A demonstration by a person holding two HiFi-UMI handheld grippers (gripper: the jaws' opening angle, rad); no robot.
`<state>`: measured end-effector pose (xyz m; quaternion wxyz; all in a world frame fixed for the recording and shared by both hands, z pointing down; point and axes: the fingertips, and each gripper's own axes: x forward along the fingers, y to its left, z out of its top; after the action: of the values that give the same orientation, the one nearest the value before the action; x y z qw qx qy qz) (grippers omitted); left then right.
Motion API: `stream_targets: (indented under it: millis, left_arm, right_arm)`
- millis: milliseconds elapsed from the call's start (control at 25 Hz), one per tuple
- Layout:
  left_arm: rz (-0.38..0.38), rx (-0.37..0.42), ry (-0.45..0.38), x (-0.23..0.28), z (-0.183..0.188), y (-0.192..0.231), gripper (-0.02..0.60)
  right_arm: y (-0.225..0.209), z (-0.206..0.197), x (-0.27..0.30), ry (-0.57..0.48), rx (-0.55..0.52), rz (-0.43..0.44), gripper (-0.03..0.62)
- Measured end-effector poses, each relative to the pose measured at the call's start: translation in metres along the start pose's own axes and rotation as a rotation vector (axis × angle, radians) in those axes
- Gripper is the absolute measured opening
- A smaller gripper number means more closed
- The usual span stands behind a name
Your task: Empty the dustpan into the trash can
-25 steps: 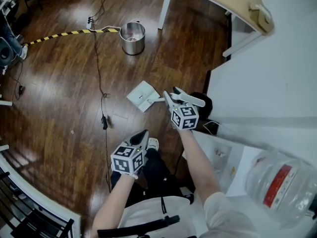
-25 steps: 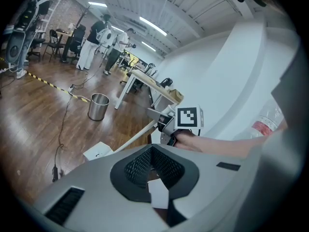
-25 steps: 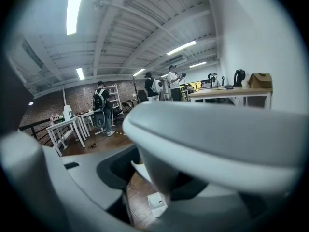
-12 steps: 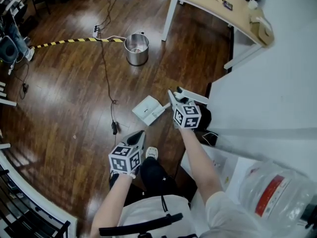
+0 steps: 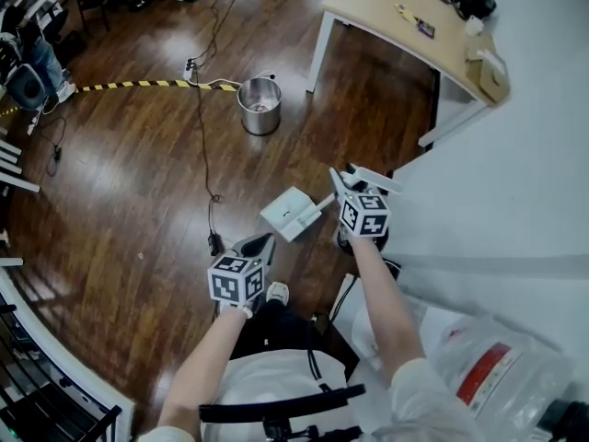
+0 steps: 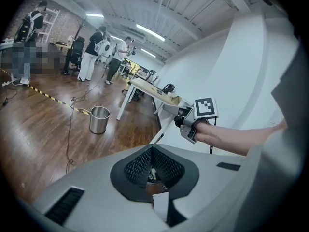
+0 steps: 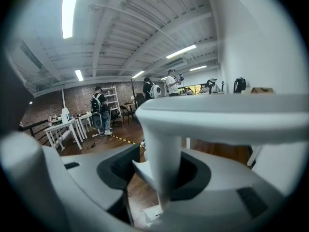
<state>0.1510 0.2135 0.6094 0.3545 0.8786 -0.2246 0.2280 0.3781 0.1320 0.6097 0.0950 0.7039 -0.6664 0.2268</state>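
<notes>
The steel trash can (image 5: 260,106) stands on the wood floor ahead, also seen in the left gripper view (image 6: 99,120). The white dustpan (image 5: 291,214) hangs off the floor, tilted, between me and the can. My right gripper (image 5: 348,184) is shut on its white handle (image 7: 160,144), which runs upright between the jaws (image 7: 161,173). To the lower left of the pan, my left gripper (image 5: 258,245) points the same way. Its jaws are together with nothing held (image 6: 153,166). Whatever lies in the pan is too small to tell.
A black cable (image 5: 204,145) snakes across the floor past the can, beside yellow-black tape (image 5: 129,86). A wooden table (image 5: 405,17) stands behind the can to the right. A white wall (image 5: 515,173) closes the right side. Several people stand far back (image 6: 91,57).
Both grippers have risen and gone forward, the dustpan with the right one. The trash can now lies nearer in the head view.
</notes>
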Motion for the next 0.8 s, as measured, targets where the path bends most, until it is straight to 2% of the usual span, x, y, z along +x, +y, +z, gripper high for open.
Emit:
stream_targets:
  millis: [400,600,800]
  left_arm:
    - [-0.018,0.033,-0.006,0.027,0.041,0.012,-0.009]
    - [-0.038,0.027,-0.012,0.055,0.076,0.046,-0.009]
    - [-0.058,0.022,-0.003,0.073,0.131,0.097,-0.009]
  right_arm:
    - [-0.043,0.090,-0.002,-0.071,-0.059,-0.002,0.201]
    - [-0.059,0.129,0.025,-0.090,-0.091,-0.003,0.199]
    - [-0.061,0.178,0.061,-0.102,-0.107,-0.007,0.198]
